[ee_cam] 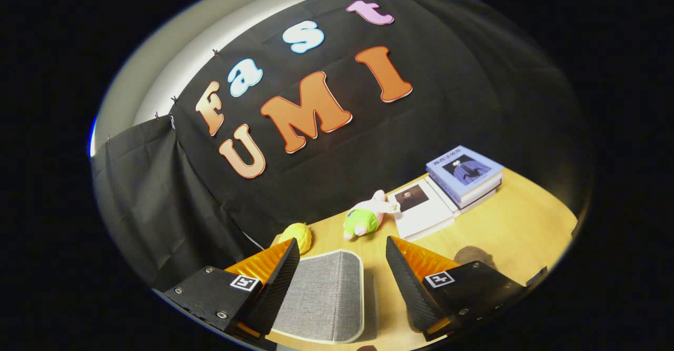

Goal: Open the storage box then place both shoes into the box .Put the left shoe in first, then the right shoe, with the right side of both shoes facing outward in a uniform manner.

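A grey fabric storage box (324, 296) with a pale rim lies on the wooden table (516, 230), its lid closed, directly below and between my fingers. My gripper (342, 253) hovers above it, open, with nothing held. The left finger (276, 280) overlaps the box's left edge in the view; the right finger (408, 282) stands to the right of the box.
Beyond the fingers lie a yellow plush toy (297, 235) and a pink and green plush toy (366, 217). Further right, a white book (421, 209) and a stack of blue-covered books (466, 174) sit near the black cloth wall.
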The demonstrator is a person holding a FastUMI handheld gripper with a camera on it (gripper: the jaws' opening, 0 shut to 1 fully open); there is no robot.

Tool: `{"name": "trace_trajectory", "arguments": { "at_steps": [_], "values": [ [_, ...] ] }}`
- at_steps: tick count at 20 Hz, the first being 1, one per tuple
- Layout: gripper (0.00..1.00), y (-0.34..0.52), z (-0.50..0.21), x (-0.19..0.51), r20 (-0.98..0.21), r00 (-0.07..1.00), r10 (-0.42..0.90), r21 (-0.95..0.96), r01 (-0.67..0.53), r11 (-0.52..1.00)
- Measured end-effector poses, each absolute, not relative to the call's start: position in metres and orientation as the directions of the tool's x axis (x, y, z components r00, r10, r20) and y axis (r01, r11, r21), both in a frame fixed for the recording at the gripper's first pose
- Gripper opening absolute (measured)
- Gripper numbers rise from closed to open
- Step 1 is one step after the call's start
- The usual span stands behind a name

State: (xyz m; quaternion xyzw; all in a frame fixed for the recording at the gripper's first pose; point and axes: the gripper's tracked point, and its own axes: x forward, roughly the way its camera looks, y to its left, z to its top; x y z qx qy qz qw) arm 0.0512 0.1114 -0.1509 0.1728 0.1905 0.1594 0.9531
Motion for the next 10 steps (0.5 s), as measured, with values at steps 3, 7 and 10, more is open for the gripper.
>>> {"name": "trace_trajectory", "arguments": {
  "at_steps": [3,7,10],
  "values": [
    [0.98,0.12,-0.187,0.058,-0.368,0.841,0.397,0.419,-0.232,0.878],
    [0.98,0.136,-0.228,0.056,-0.421,0.779,0.466,0.509,-0.222,0.832],
    [0.98,0.141,-0.252,0.053,-0.444,0.744,0.499,0.567,-0.198,0.8]
  ]
}}
